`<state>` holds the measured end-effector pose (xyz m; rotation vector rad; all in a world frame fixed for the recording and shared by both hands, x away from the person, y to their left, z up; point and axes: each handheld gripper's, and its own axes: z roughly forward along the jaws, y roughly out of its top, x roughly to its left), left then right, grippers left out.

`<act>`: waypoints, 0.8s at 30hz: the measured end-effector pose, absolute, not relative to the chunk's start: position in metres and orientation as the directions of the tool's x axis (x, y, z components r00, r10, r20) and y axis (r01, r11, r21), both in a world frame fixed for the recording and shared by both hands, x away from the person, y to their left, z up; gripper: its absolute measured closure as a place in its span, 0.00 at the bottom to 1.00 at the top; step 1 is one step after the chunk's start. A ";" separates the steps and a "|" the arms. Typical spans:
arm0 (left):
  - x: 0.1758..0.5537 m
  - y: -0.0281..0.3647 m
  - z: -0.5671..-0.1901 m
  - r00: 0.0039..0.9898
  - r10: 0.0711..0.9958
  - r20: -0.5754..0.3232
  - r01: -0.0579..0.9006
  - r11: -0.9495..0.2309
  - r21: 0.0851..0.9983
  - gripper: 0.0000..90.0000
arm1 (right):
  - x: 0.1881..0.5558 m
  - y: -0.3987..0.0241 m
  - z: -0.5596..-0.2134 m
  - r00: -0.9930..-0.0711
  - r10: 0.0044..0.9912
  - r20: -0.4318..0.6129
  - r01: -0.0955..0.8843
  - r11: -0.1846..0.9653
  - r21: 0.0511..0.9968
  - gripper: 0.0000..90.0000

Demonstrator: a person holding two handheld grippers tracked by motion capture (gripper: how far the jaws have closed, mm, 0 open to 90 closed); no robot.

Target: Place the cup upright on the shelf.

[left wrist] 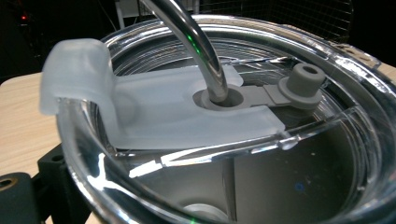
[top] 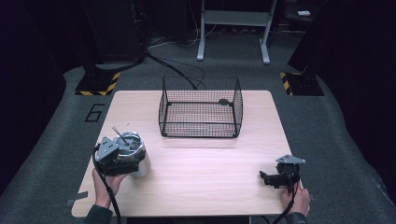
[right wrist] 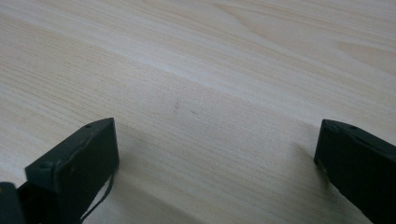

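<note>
The left gripper (top: 125,156) sits at the near left of the table (top: 205,186), pressed up against a steel tumbler (top: 135,158) with a clear lid and a metal straw (top: 120,134) poking up from it; the person's left hand (top: 105,183) holds it from below. From above, the gripper's body covers most of the cup's near side, so I can't tell whether its jaws are clamped on the tumbler or merely beside it. Its own camera gives the close look that the high view lacks: the clear lid (left wrist: 327,70) right up against the lens, a frosted sliding tab (left wrist: 154,112) across it, the straw (left wrist: 196,46) passing through a grey grommet, and a small grey plug (left wrist: 303,81) just beside that hole. One black jaw shows at the lower left there, outside the rim. Over at the near right, the right gripper (top: 273,178) hangs low above the wood in the right hand (top: 296,199), and its camera shows what the overhead cannot: both jaws spread wide with only bare wood grain (right wrist: 210,93) between them. Farther back, mid-table, stands a black wire basket (top: 201,112), well apart from both grippers. Beyond the table lie grey carpet, cables and a white desk frame (top: 233,28).
</note>
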<state>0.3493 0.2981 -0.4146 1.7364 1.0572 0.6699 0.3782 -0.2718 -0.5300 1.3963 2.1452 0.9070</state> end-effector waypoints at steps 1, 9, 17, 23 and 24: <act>0.350 0.297 -0.414 0.478 0.878 -0.022 0.350 -0.168 0.921 0.04 | 0.378 -0.272 -0.530 -0.405 0.914 0.002 0.638 0.281 0.717 0.00; 0.354 0.290 -0.409 0.503 0.864 -0.011 0.345 -0.189 0.919 0.04 | 0.378 -0.272 -0.530 -0.405 0.914 0.002 0.638 0.281 0.717 0.00; 0.360 0.279 -0.405 0.532 0.847 0.004 0.333 -0.213 0.919 0.04 | 0.378 -0.272 -0.530 -0.405 0.914 0.001 0.638 0.282 0.717 0.00; 0.364 0.272 -0.402 0.550 0.835 0.017 0.324 -0.232 0.917 0.04 | 0.378 -0.272 -0.530 -0.408 0.913 -0.001 0.636 0.284 0.717 0.00; 0.364 0.271 -0.401 0.552 0.834 0.015 0.322 -0.230 0.918 0.04 | 0.378 -0.272 -0.530 -0.406 0.914 0.002 0.638 0.282 0.717 0.00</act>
